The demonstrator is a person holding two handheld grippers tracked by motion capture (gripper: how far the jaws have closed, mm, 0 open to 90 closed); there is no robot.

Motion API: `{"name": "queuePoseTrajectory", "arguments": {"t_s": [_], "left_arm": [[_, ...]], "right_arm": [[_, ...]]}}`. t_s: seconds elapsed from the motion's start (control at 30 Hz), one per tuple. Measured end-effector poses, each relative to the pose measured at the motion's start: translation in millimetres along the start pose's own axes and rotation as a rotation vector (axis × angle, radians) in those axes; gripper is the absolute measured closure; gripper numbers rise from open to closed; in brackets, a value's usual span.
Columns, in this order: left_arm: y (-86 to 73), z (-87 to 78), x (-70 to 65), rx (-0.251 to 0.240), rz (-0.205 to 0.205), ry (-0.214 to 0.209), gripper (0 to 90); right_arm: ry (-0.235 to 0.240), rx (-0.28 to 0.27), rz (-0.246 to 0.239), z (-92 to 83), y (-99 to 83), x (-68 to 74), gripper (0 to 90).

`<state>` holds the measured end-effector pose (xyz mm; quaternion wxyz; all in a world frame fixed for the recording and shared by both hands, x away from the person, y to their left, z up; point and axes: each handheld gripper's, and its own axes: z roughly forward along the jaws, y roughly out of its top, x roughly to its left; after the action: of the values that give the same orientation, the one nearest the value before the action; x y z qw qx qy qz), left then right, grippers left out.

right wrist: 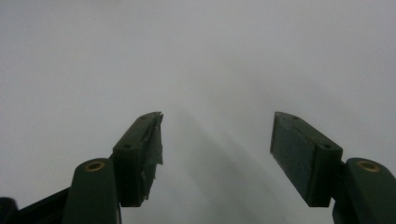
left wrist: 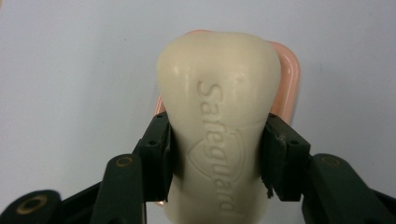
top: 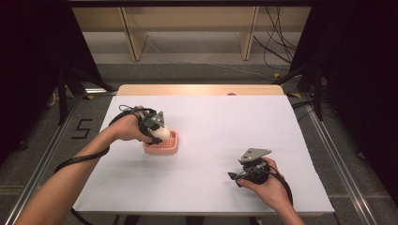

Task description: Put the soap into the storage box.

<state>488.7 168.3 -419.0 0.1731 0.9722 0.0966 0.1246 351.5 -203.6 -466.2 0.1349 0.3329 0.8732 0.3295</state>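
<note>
We've got the left gripper (left wrist: 217, 154) clamped on the soap bar (left wrist: 219, 116), held over the pink soap dish (top: 162, 143) near the desk's left edge. Biggest risk we see: the jaws pinch only the narrow lower part, so a slick bar could squirt out or tip onto the desk. It's cream, waisted, embossed "Safeguard". Our right gripper (right wrist: 217, 154) sits slack and empty near the front right corner.

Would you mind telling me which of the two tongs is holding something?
The left tongs: they are clamped on the soap above the pink dish. The right tongs stand open, with nothing between them.
</note>
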Motion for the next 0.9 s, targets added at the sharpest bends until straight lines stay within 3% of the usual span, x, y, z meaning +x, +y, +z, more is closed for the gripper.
{"name": "queuePoseTrajectory", "arguments": {"t_s": [0.4, 0.5, 0.9], "left_arm": [[1.0, 4.5, 0.7, 0.007, -0.002, -0.003, 49.6], [1.1, 6.1, -0.9, 0.005, -0.019, -0.006, 49.6], [1.9, 11.2, 0.8, 0.014, 0.007, -0.006, 49.6]], "right_arm": [[-0.002, -0.013, 0.002, 1.8, -0.4, 0.7, 34.7], [-0.003, -0.013, 0.003, 1.5, -0.4, 0.7, 34.8], [0.004, 0.0, 0.0, 0.3, 0.0, 0.1, 34.7]]}}
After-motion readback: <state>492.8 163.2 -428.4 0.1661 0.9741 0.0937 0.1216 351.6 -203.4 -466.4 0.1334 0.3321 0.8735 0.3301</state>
